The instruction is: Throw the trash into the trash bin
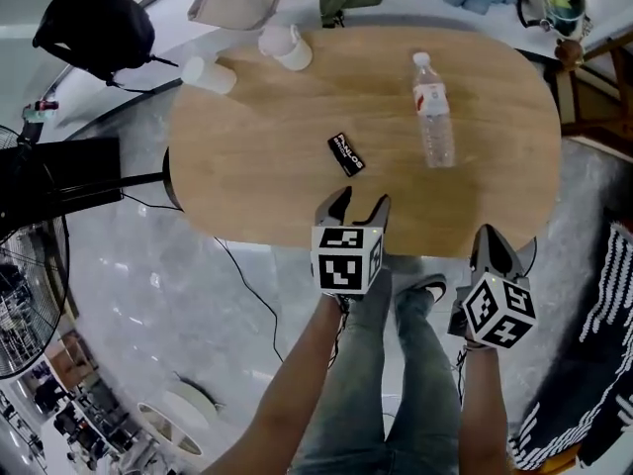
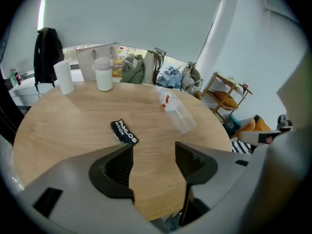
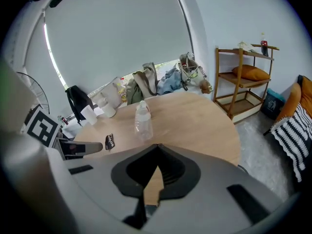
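Item 1: L gripper – jaws spread, nothing btwn them, only bare wood seen thru the gap; held over near edge of table, marker cube facing the person. Item 2: R gripper – jaws pressed together, tips meeting, empty; held at the table's near edge toward its R end. Item 3: table – oval, light wood top. Item 4: black wrapper – lies flat on the wood w/ white print up, near ctr, just beyond L gripper's tips, not touching them. Item 5: water bottle – clear plastic, white cap, red-and-white label, on its side w/ cap toward far edge; R of wrapper and apart from it, well apart from both grippers. Item 6: paper cup – white, upright, far L part of tabletop. Item 7: lidded cup – white, upright, just R of paper cup. Item 8: bags – heaped w/ clothing along far side of table. Item 9: black bag – off the table's far L. Item 10: fan – wire guard, on floor at L. Item 11: wooden shelf – R of table, orange cushion on middle level. Item 12: person's legs – in jeans, btwn the two grippers, below table edge.
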Action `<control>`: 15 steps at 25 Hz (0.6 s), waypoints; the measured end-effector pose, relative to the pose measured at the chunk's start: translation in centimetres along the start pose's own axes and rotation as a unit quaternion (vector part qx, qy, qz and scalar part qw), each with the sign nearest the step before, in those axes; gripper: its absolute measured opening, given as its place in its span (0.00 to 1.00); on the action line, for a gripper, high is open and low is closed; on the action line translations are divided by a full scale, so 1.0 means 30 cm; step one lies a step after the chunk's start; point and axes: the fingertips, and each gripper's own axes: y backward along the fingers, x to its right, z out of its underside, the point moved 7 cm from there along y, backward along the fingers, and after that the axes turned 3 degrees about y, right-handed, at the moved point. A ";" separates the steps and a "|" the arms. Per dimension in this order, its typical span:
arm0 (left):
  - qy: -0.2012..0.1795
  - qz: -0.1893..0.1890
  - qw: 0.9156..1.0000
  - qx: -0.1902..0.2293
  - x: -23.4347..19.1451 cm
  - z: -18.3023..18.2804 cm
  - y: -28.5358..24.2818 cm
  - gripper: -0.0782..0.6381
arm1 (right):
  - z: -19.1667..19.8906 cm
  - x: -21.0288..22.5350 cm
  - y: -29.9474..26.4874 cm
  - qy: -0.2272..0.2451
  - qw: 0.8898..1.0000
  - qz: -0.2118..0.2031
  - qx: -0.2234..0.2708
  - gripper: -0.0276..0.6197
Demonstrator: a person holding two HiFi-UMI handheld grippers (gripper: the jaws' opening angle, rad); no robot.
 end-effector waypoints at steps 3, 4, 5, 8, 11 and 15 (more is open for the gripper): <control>0.017 -0.013 1.000 0.002 -0.085 -0.007 -0.004 0.48 | -0.004 -0.051 -0.041 0.012 1.000 -0.008 -0.011 0.05; 0.022 -0.016 1.000 0.002 -0.106 -0.010 -0.007 0.48 | -0.006 -0.064 -0.054 0.016 1.000 -0.010 -0.014 0.05; 0.025 -0.018 1.000 0.002 -0.124 -0.013 -0.012 0.48 | -0.009 -0.074 -0.066 0.018 1.000 -0.011 -0.016 0.05; 0.034 -0.019 0.999 -0.002 -0.153 -0.013 -0.032 0.48 | -0.022 -0.093 -0.092 0.023 1.000 -0.009 -0.019 0.05; 0.040 -0.018 0.999 -0.005 -0.169 -0.014 -0.055 0.48 | -0.034 -0.103 -0.111 0.022 1.000 -0.006 -0.022 0.05; 0.054 -0.021 0.998 -0.007 -0.189 -0.026 -0.087 0.47 | -0.033 -0.103 -0.129 0.021 0.999 0.000 -0.030 0.05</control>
